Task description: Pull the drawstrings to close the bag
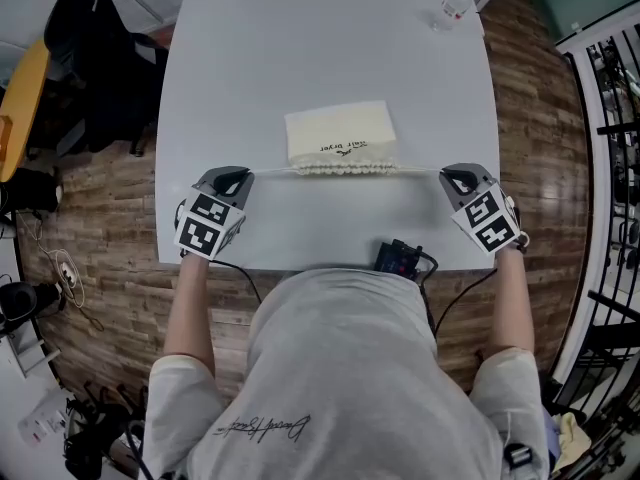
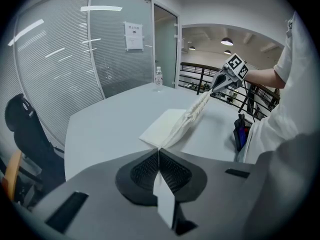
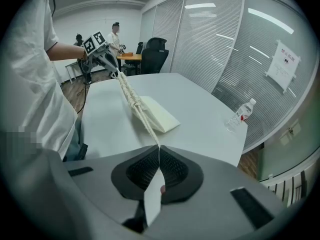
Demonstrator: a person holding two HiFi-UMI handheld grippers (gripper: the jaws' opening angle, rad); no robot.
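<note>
A cream drawstring bag lies flat in the middle of the white table, its gathered mouth toward me. A drawstring runs taut from each end of the mouth. My left gripper is shut on the left drawstring, and my right gripper is shut on the right drawstring. In the left gripper view the cord enters the closed jaws from the bag. The right gripper view shows the cord leading from the bag into the closed jaws.
A water bottle stands at the table's far right corner. A black device with cables sits on the near table edge by my right arm. A black chair stands left of the table, a metal railing to the right.
</note>
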